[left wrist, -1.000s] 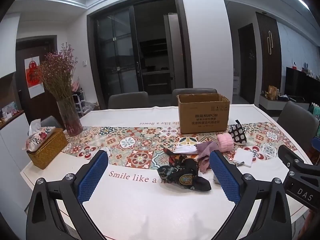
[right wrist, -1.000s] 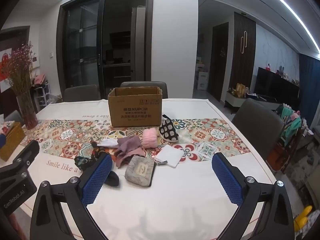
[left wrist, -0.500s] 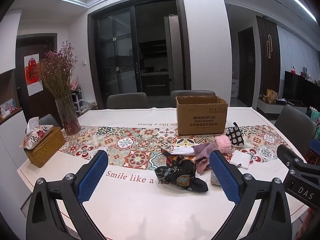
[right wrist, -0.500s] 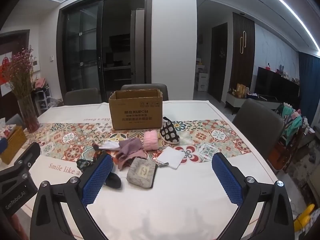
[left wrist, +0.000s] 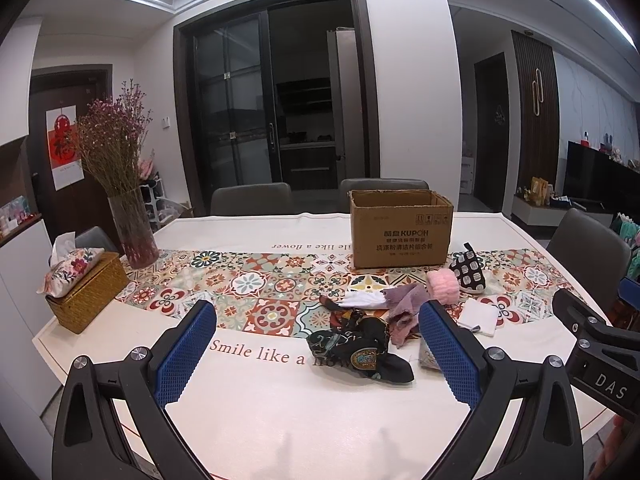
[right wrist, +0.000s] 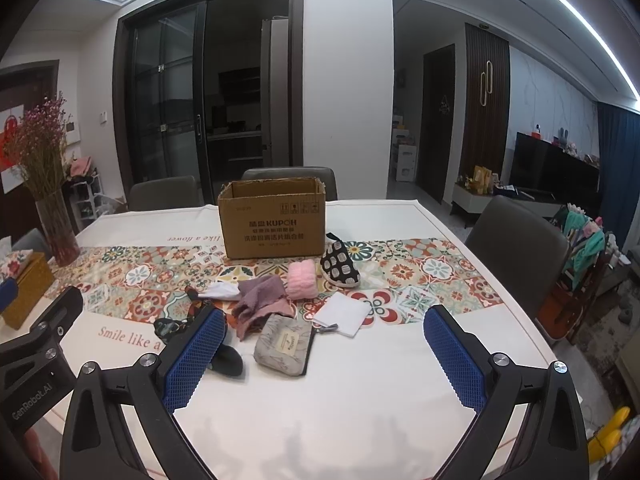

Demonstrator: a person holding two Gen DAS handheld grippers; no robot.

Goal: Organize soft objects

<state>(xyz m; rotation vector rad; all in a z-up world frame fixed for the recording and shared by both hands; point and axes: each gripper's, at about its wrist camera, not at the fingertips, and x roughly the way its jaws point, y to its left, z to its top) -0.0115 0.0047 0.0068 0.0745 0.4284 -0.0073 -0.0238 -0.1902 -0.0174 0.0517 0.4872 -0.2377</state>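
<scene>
An open cardboard box [right wrist: 273, 222] [left wrist: 401, 232] stands on the table's patterned runner. In front of it lies a heap of soft things: a black patterned cloth [left wrist: 358, 346], a mauve cloth [right wrist: 260, 300], a white sock [right wrist: 220, 291], a pink fluffy roll [right wrist: 301, 284], a black spotted pouch [right wrist: 339, 266], a white folded cloth [right wrist: 342, 314] and a grey zip pouch [right wrist: 285, 346]. My left gripper [left wrist: 320, 354] is open, near the black cloth. My right gripper [right wrist: 326, 360] is open, with the grey pouch between its fingers' lines but apart from them.
A glass vase of dried flowers [left wrist: 128, 216] and a wicker tissue box [left wrist: 86, 288] stand at the table's left. Grey chairs [right wrist: 516, 248] surround the table. The white tablecloth [right wrist: 320, 420] stretches in front of the heap.
Both views have shifted slightly, with the heap sitting a little higher and farther. Nothing was grasped; both grippers stay open.
</scene>
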